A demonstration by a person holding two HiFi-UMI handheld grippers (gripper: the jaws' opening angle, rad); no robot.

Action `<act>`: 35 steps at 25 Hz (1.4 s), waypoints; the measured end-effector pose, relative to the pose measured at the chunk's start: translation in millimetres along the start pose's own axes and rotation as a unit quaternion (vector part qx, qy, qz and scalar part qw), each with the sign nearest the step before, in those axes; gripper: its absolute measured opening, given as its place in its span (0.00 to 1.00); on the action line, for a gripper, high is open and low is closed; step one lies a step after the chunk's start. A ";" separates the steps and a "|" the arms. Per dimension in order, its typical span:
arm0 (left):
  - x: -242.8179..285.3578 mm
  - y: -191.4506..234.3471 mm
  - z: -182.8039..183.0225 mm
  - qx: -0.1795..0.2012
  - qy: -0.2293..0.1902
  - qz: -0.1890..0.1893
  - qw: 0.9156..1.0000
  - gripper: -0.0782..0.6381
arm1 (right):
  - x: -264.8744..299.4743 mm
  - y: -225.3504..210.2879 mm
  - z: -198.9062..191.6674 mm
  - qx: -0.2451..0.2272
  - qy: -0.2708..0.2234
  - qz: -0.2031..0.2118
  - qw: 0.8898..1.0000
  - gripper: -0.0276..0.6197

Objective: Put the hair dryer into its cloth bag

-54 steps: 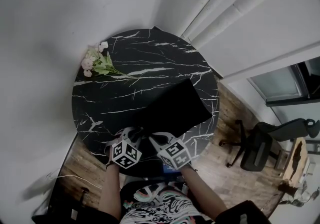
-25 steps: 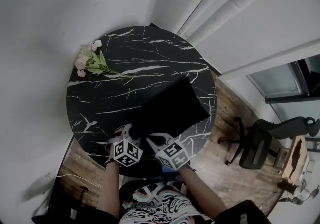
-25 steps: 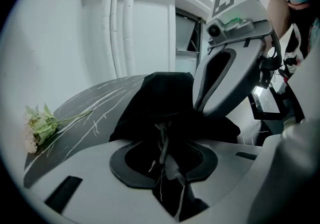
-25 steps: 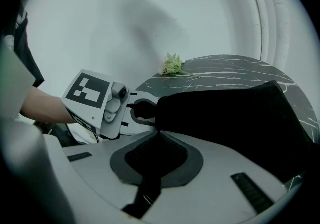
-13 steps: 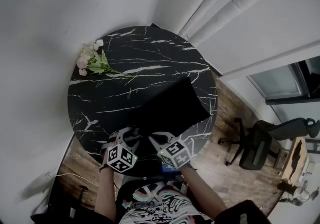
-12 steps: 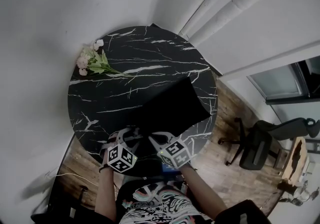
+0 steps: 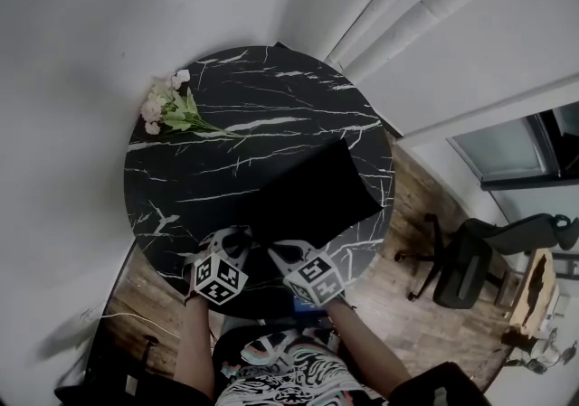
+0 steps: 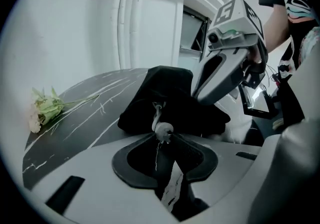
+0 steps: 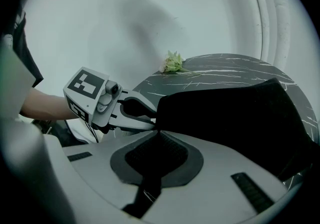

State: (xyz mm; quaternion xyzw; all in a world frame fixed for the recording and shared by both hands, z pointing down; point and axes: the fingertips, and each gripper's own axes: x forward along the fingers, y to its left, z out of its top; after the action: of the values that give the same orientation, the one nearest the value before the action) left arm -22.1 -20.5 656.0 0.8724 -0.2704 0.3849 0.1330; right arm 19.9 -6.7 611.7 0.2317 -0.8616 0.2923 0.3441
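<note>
The left gripper (image 8: 162, 137) is closing on the drawstring (image 8: 156, 114) while the right gripper (image 9: 154, 130) is clamping the bag (image 9: 230, 113) at its near edge; the thin drawstring may be slipping free.

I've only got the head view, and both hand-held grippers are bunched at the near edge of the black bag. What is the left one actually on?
Observer: The left hand-held gripper has a pale drawstring at its tips, and its jaws are closing.
Operator: And the right?
Observer: The right hand-held gripper is shut on the cloth bag, at its near edge.
Operator: Is the bag lying flat?
Observer: No, it humps up off the table in the left gripper view.
</note>
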 end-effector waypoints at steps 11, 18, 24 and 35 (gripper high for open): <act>21.1 -8.3 21.1 0.025 -0.010 -0.010 1.000 0.25 | 2.3 -0.6 -1.3 0.001 0.001 -0.002 1.000 0.08; 23.4 -9.1 20.3 0.011 -0.015 -0.023 1.000 0.26 | 4.6 -1.5 -2.7 0.001 0.006 -0.007 1.000 0.08; 26.9 -16.6 17.5 0.016 -0.007 -0.031 0.999 0.49 | 2.9 -3.2 -0.3 0.001 0.000 -0.015 1.000 0.08; -0.8 -17.3 14.8 -0.013 -0.034 -0.019 0.999 0.55 | -1.5 6.9 0.6 0.002 -0.015 -0.026 1.000 0.08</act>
State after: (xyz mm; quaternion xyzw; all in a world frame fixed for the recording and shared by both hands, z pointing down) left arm -3.7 -12.6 645.1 0.8880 -0.2635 0.3490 0.1422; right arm 16.4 -1.8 607.9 0.2592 -0.8597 0.2814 0.3384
